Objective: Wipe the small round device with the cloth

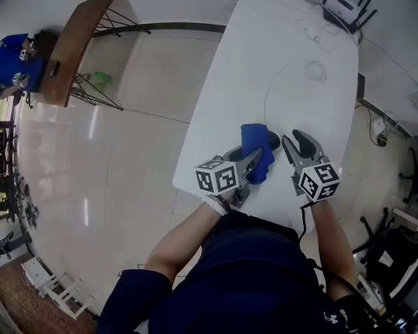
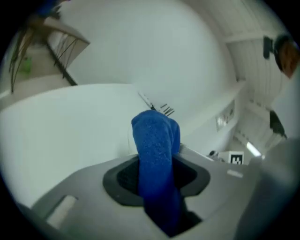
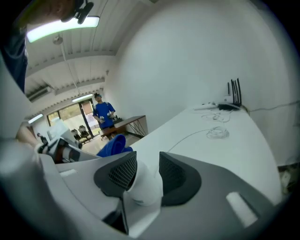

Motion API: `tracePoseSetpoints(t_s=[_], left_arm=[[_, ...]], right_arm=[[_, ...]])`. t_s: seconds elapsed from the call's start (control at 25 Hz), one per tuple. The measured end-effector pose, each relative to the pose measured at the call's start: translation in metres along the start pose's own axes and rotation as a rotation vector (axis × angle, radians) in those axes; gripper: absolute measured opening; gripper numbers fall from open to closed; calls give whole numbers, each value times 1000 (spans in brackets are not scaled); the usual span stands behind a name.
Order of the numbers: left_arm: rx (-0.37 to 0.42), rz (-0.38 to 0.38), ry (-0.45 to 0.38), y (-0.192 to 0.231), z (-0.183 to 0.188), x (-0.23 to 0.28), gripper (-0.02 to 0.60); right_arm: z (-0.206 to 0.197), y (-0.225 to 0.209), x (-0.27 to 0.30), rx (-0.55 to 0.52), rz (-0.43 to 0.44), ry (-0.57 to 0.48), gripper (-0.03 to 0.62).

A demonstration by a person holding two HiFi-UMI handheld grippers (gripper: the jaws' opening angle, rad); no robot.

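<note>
My left gripper [image 1: 260, 158] is shut on a blue cloth [image 1: 253, 138], which stands up out of its jaws over the near end of the white table [image 1: 261, 72]. In the left gripper view the cloth [image 2: 154, 136] fills the gap between the pads of that gripper [image 2: 157, 177]. The small round device [image 1: 275, 139] sits just right of the cloth. My right gripper [image 1: 292, 141] is beside it. In the right gripper view the white device [image 3: 143, 187] is held between the two pads of the right gripper [image 3: 143, 174], and the cloth [image 3: 112, 145] shows to the left.
A thin cable with a loose coil [image 1: 315, 70] runs up the table toward a black-antenna router [image 1: 343, 10] at the far end. The table's near edge lies just below both grippers. A wooden desk [image 1: 72, 52] stands on the tiled floor to the left.
</note>
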State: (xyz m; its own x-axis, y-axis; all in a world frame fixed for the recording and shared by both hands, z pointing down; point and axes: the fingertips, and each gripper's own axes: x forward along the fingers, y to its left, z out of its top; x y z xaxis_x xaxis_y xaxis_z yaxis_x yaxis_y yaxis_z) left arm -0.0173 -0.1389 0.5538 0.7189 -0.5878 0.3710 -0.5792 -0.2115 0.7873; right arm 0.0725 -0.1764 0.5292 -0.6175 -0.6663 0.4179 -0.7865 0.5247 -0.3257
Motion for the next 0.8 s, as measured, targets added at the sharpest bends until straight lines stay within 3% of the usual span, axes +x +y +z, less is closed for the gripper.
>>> tracePoseSetpoints(t_s=[0.08, 0.16, 0.4, 0.8], left_arm=[[-121, -30, -53, 7, -1, -3, 156], [-185, -36, -88, 15, -5, -6, 156], [-327, 15, -62, 49, -37, 5, 156], [-321, 254, 36, 70, -55, 23, 156]], right_arm=[[1, 15, 9, 85, 81, 5, 161], [-1, 23, 16, 122, 129, 24, 161], [-11, 26, 25, 78, 143, 68, 159], [-16, 15, 32, 99, 120, 80, 152]])
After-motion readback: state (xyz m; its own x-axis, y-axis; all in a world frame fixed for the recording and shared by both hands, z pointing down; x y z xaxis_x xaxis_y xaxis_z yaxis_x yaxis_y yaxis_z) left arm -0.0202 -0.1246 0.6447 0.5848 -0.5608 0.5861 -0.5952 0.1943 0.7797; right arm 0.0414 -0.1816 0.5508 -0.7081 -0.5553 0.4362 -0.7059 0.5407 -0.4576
